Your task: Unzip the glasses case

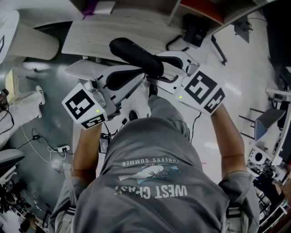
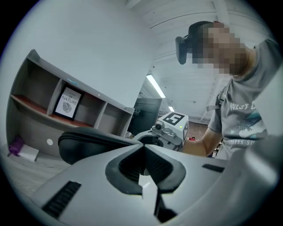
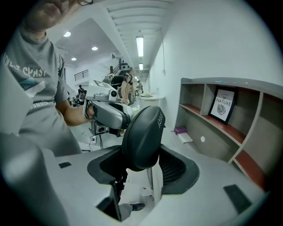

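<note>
The black oval glasses case is held in the air over the floor in the head view. My right gripper is shut on its right end. In the right gripper view the case stands on end between the pads, and a small black zipper pull hangs below it. My left gripper comes in from the left, its tips next to the case. In the left gripper view its jaws meet, with nothing seen between them, and the case lies just beyond the left jaw.
A light wood desk is ahead, with a purple object on it. Behind it is a grey shelf unit holding a framed print. Cables and a power strip lie on the floor at the left.
</note>
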### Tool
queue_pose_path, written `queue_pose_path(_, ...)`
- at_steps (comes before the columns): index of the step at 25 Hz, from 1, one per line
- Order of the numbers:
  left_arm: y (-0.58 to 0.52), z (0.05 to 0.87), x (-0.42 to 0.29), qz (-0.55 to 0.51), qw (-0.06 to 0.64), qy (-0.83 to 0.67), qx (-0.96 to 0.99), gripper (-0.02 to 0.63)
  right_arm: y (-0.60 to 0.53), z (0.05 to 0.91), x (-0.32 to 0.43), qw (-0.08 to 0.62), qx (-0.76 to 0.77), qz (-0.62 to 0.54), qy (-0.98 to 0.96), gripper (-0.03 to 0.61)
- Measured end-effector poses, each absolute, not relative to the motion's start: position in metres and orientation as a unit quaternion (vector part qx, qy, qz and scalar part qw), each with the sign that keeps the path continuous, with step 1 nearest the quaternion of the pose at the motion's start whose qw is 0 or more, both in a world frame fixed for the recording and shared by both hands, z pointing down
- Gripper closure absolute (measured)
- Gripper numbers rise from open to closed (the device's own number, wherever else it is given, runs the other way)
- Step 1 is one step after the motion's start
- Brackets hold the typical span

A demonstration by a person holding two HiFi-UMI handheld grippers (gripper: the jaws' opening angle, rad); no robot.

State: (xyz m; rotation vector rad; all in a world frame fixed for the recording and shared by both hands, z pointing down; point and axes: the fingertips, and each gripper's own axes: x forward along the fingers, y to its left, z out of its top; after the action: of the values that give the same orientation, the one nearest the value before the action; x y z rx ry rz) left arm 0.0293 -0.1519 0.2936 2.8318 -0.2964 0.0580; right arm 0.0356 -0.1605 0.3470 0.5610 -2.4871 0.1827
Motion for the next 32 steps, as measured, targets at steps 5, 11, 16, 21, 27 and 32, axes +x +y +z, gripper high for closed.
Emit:
queue_pose_path(5,-0.156,0.317,0.033,0.04,0.16,-0.092,0.982,0.614,-0.164,0.371,0.039,0.299,0.203,0.072,-0.93,0.33)
queue_pose_path(11,-0.18,0.341,0.037,0.061,0.148,-0.097,0.982,0.609,-0.187,0.408,0.056,0.312,0.218,0.082,-0.921,0.331)
queue_pose_path(16,-0.217,0.358,0.018,0.072,0.162,-0.133,0.975,0.595,-0.215,0.46,0.074,0.345,0.223,0.092,-0.907,0.33)
queue_pose_path(21,-0.254,0.368,-0.013,0.073,0.179,-0.176,0.965,0.595,-0.243,0.519,0.087,0.382,0.22,0.089,-0.893,0.33)
queue_pose_path(27,-0.261,0.387,-0.026,0.08,0.194,-0.209,0.955,0.595,-0.251,0.586,0.103,0.41,0.213,0.08,-0.883,0.33)
queue_pose_path(32,-0.268,0.408,-0.036,0.089,0.21,-0.218,0.949,0.595,-0.268,0.633,0.105,0.431,0.208,0.059,-0.876,0.33)
